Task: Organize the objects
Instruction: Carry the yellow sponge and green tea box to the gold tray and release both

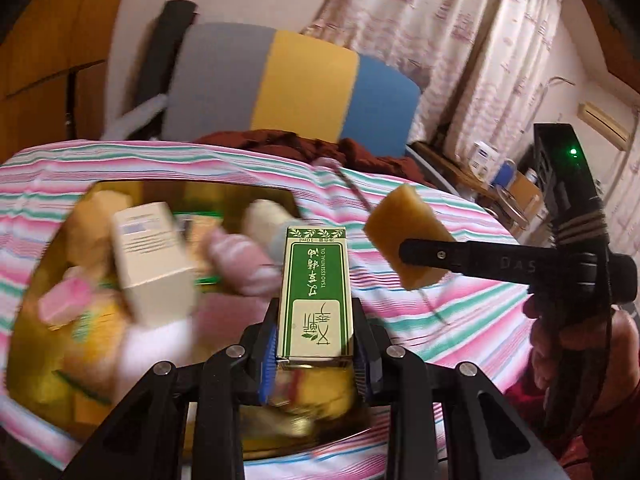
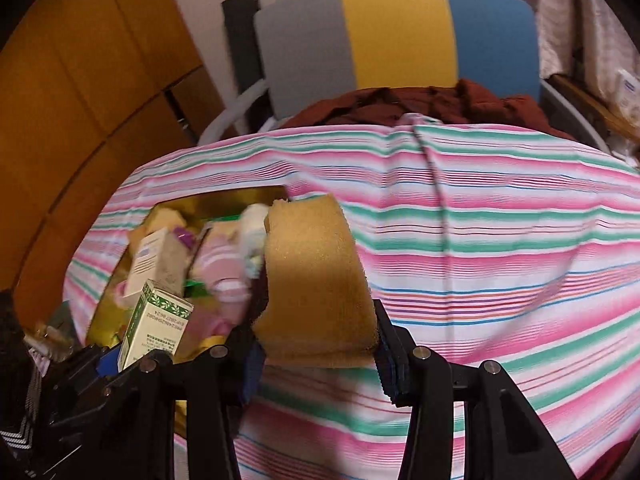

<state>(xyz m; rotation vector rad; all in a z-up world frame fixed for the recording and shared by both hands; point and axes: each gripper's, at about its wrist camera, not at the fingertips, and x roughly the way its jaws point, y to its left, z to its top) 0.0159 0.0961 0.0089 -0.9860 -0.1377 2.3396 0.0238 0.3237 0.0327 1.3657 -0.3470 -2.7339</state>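
Over the gold tray (image 1: pixel 256 196), contents motion-blurred, the left gripper (image 1: pixel 314 356) clamps a green oil box (image 1: pixel 316 292). Right gripper (image 2: pixel 316 344) pinches a sponge (image 2: pixel 316 280) — its far jaw hidden.

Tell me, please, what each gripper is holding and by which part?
Left gripper clamps the green essential-oil box by its near end; right gripper clamps the yellow sponge by its near end.

I saw the tabletop under a striped cloth (image 2: pixel 500 216) of pink, green and white. A gold tray (image 1: pixel 32 344) heaped with small boxes and socks sat directly on the cloth's left part.
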